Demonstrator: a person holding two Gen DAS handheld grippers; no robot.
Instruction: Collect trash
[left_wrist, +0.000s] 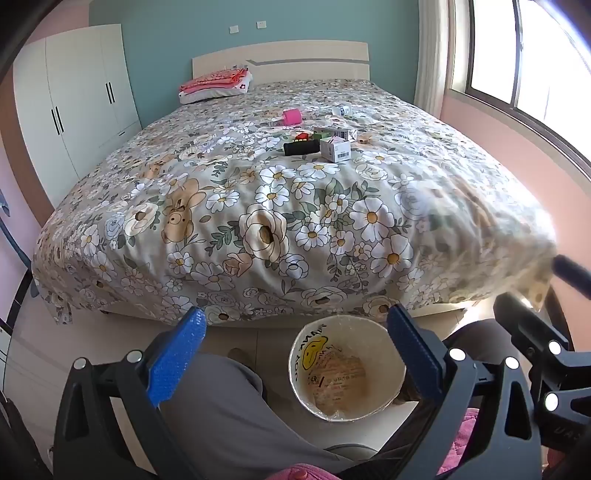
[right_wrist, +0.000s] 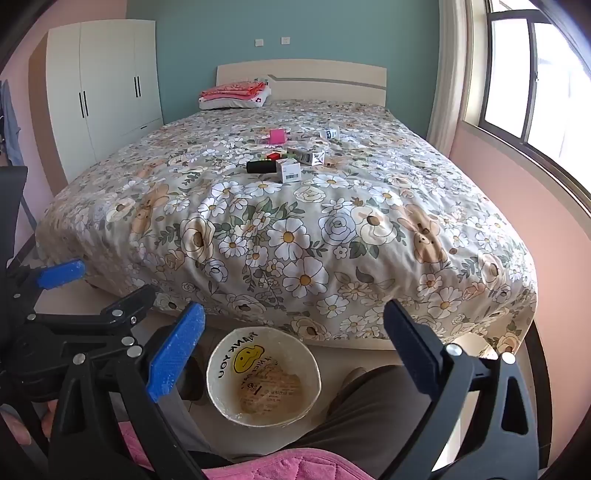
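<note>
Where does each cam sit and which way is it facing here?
Left wrist: on the left gripper, angled down toward the bin and bed; shows its open jaws, a grey trouser leg, and the right gripper at the right edge.
Right wrist: on the right gripper, same downward tilt; shows open jaws, a leg, and the left gripper at left.
Shared: bin, bed, clutter including the white box.
</note>
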